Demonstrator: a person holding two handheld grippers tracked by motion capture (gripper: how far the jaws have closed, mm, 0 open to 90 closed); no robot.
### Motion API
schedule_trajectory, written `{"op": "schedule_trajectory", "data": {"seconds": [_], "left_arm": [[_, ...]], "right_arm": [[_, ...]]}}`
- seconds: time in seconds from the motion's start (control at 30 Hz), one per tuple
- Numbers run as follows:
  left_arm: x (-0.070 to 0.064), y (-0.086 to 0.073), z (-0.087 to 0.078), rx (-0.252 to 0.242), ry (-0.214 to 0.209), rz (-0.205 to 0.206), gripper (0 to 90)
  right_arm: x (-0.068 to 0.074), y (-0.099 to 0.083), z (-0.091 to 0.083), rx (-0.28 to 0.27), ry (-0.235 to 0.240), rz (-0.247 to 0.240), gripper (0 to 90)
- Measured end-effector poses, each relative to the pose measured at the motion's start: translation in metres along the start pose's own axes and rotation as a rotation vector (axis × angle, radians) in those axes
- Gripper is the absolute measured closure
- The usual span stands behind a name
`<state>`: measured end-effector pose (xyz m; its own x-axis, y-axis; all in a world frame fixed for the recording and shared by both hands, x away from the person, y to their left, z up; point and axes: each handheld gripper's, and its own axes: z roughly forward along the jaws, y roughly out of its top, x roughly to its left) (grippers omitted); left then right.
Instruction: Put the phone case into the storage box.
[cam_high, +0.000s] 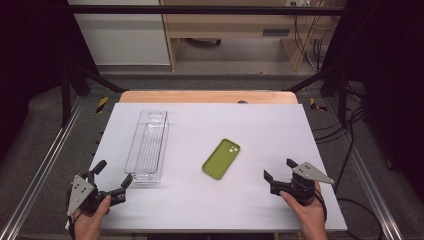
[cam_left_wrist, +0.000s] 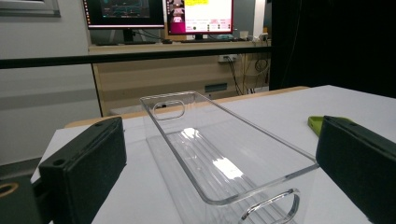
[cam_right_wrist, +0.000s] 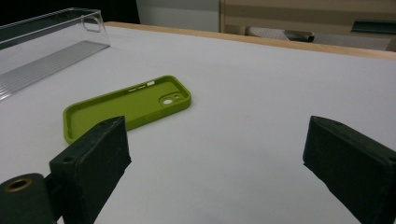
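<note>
On the white table (cam_high: 210, 200) a green phone case (cam_high: 221, 158) lies flat with its hollow side up, roughly at the middle of the surface and a little toward the right. Left of it, well apart, stands a clear plastic bin (cam_high: 148, 145) — long and narrow, its length running from near to far, empty, with a cut-out handle at each short end.

The left gripper (cam_high: 114, 176) sits at the near left corner of the table, held in the person's left hand (cam_high: 90, 220). Its jaws are spread wide with nothing between them, and the near end of the bin is just beyond them; in the left gripper view the bin (cam_left_wrist: 219, 154) rises between the two jaws, with a sliver of the phone case (cam_left_wrist: 317, 122) at the far right.

The right gripper (cam_high: 280, 170) is at the near right, in the person's right hand (cam_high: 310, 212), jaws likewise wide apart and empty. The phone case lies to its left and slightly farther away — near, but not touching. In the right gripper view the case (cam_right_wrist: 126, 106) rests beyond the left-hand jaw, camera cut-out toward the far end.
</note>
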<state>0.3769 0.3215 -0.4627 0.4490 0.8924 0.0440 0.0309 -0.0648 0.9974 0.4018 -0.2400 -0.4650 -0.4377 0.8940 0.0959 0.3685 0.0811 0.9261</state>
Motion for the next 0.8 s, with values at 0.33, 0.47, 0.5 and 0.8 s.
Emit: {"op": "schedule_trajectory", "data": {"seconds": [0.33,0.47,0.5,0.8], "left_arm": [[0.0,-0.001,0.0,0.004,0.0,-0.002,1.2],[0.001,-0.001,-0.001,-0.001,0.008,-0.006,1.2],[0.002,-0.001,-0.001,0.003,0.015,0.002,1.2],[0.006,-0.001,-0.001,-0.003,0.023,-0.026,1.2]], "right_arm": [[0.003,0.032,0.025,0.133,0.034,-0.04,10.6],[0.002,0.048,0.034,0.173,0.033,-0.063,12.2],[-0.001,0.059,0.041,0.197,0.041,-0.069,13.2],[-0.01,0.084,0.077,0.307,0.024,-0.11,15.1]]}}
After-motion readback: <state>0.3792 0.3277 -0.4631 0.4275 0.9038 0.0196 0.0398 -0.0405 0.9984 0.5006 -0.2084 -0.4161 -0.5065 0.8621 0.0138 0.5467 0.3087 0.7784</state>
